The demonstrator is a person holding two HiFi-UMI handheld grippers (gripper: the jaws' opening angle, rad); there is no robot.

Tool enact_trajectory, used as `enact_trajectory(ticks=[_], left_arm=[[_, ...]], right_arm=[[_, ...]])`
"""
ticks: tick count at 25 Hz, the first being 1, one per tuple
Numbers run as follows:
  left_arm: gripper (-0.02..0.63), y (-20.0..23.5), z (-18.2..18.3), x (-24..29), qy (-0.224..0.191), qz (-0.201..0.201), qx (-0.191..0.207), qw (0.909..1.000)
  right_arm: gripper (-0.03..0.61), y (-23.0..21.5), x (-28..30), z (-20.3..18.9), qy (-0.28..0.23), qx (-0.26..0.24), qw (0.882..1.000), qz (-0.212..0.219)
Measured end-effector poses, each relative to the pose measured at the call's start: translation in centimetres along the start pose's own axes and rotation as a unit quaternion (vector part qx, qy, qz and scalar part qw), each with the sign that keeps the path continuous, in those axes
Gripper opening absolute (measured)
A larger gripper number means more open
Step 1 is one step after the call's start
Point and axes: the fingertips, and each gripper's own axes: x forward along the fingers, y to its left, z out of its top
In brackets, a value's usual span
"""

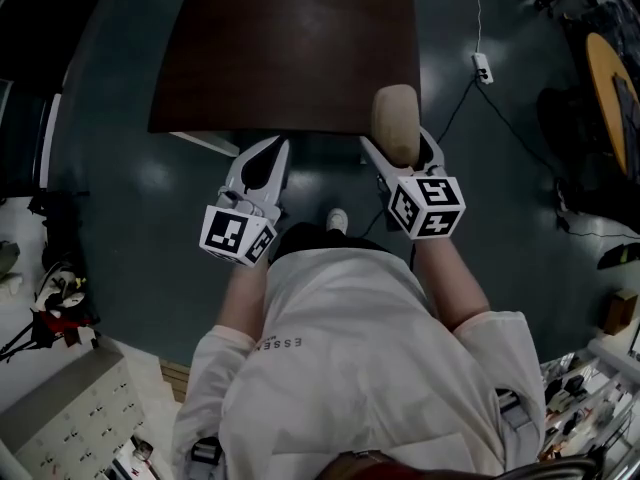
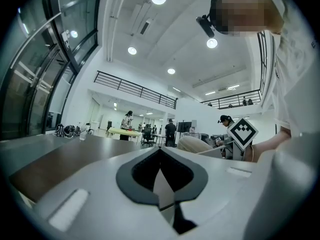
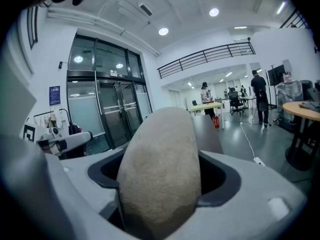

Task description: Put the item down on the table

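Tan potato-shaped item [image 1: 395, 116] clamped upright in right gripper [image 1: 397, 143], over the brown table's [image 1: 290, 48] near edge. Left gripper [image 1: 270, 148] jaws closed together, empty, just short of that edge.

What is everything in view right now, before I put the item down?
beige item: one, beige, oval, clamped between the right gripper's jaws by the table's near right corner
brown table: one, dark brown, straight ahead, top bare
power strip: one, white, with cable, on the grey floor to the table's right
round table: one, tan, far right edge
left gripper: one, white, jaws together with nothing in them, in front of the table's near edge
right gripper: one, white, shut on the beige item
shoe: one, white, on the floor between the grippers
shirt: one, white, on the person, bottom centre
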Motion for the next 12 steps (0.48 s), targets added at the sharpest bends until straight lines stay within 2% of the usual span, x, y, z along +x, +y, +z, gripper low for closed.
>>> enact_trajectory(ticks=[6, 12], left_arm=[[0.017, 3.8, -0.2, 4.0, 0.009, 0.004, -0.011, 0.9999], [0.017, 9.0, -0.5, 8.1, 0.02, -0.004, -0.021, 0.9996]], right_arm=[[0.404, -1.7, 5.1, 1.6, 0.015, 0.001, 1.0, -0.002], [0.405, -2.5, 11.1, 1.4, 0.044, 0.009, 0.999, -0.012]])
